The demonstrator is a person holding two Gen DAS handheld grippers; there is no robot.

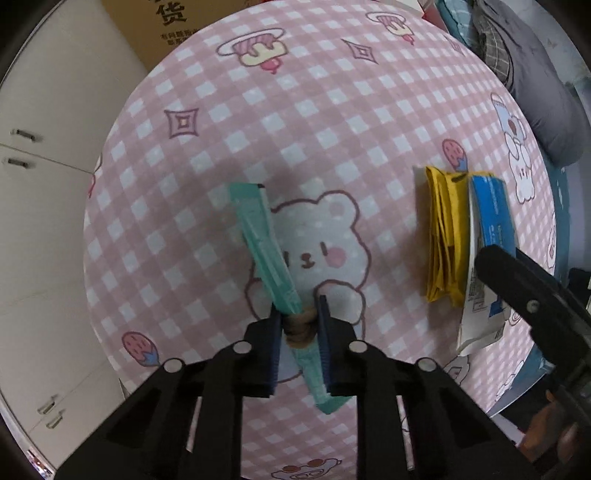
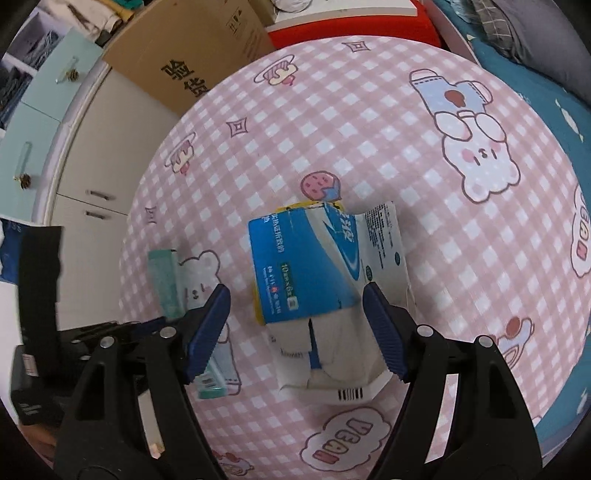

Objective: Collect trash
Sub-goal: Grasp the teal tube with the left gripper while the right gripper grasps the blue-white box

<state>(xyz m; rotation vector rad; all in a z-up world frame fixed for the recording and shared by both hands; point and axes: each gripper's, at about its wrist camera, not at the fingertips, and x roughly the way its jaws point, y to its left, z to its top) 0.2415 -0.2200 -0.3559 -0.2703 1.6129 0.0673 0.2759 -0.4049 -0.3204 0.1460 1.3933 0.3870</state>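
Observation:
A long teal packet point(image 1: 258, 240) with a brown band round it lies on the pink checked tablecloth point(image 1: 295, 110). My left gripper point(image 1: 300, 326) points down at it and is shut on the packet at the band. To the right lie a folded yellow wrapper point(image 1: 441, 229) and a blue and white packet point(image 1: 491, 221). In the right wrist view the blue and white packet point(image 2: 306, 266) lies on top of the yellow wrapper point(image 2: 257, 306), between the wide-apart fingers of my right gripper point(image 2: 295, 332), which is open. The teal packet point(image 2: 164, 280) shows at the left.
A cardboard box point(image 2: 192, 48) stands beyond the table's far left edge, with white cabinet doors point(image 1: 48, 221) on the left. Teal bedding point(image 2: 554, 92) and grey clothes point(image 1: 535, 92) lie along the right side. A red object point(image 2: 351, 29) sits behind the table.

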